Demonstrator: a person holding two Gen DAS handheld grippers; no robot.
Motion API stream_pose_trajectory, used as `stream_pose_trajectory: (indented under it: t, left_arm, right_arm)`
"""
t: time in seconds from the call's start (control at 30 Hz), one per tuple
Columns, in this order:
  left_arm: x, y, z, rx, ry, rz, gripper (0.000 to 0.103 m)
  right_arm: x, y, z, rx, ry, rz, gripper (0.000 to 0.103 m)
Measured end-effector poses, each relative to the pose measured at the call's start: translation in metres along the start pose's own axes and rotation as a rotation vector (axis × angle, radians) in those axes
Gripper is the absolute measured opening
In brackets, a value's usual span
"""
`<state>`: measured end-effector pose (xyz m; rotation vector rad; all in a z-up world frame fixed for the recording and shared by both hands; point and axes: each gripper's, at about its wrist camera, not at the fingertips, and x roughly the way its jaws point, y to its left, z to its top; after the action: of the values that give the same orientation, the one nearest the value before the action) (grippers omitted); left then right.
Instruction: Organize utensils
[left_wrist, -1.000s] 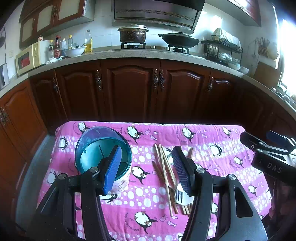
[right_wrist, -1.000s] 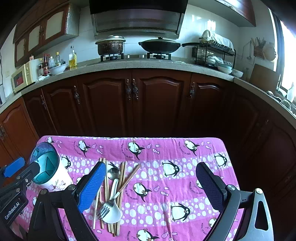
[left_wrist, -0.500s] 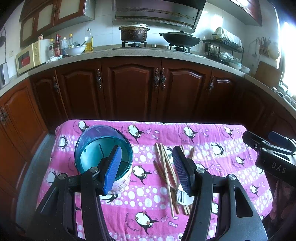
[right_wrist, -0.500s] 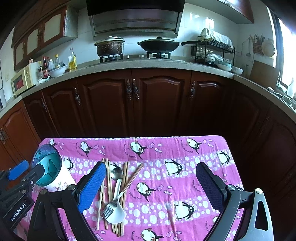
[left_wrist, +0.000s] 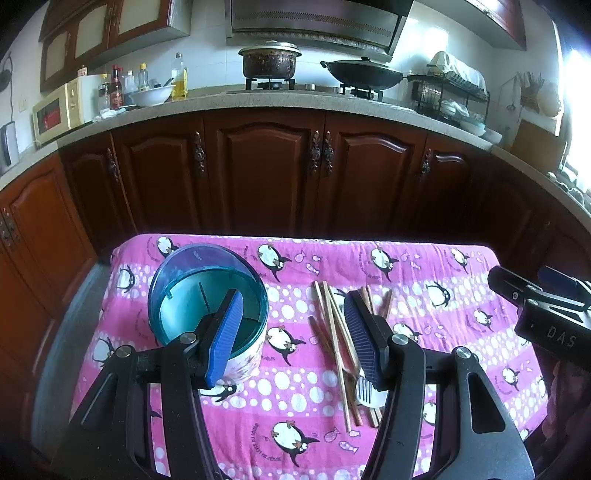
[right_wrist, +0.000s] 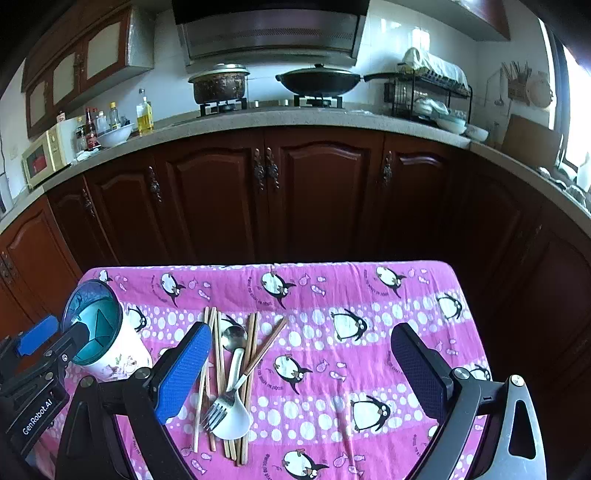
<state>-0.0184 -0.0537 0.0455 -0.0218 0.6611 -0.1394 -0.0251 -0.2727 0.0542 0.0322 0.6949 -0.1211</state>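
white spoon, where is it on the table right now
In the right wrist view the white spoon lies low and left of centre on the pink penguin cloth, amid the chopsticks, with the fork over its bowl.

At the right edge of your left wrist view, the black body of the right gripper (left_wrist: 554, 325) carries pale letters reading "DAS"; anything after them is cut off by the frame.

At the lower left of your right wrist view, the black body of the left gripper (right_wrist: 33, 391) bears "GenRobot.AI" in white, running slantwise up to the right.

Small dark script is printed beside the penguins on the pink cloth (right_wrist: 369, 354) in both views, but you cannot read it. The labels on the bottles (right_wrist: 144, 110) on the counter at upper left are too small to read.
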Motion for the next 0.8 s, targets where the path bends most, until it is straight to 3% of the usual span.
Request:
stream_pose_trajectory:
  t: [0.37, 0.8]
  left_arm:
    - [0.0058, -0.0009, -0.0027, 0.000, 0.009, -0.001, 0.057]
    - [0.0070, -0.0009, -0.0021, 0.003, 0.011, 0.002, 0.057]
  right_arm:
    - [0.0051, -0.0005, -0.0007, -0.044, 0.017, 0.012, 0.097]
    - [0.0072, 0.0034, -0.0034, -0.093, -0.003, 0.086, 0.097]
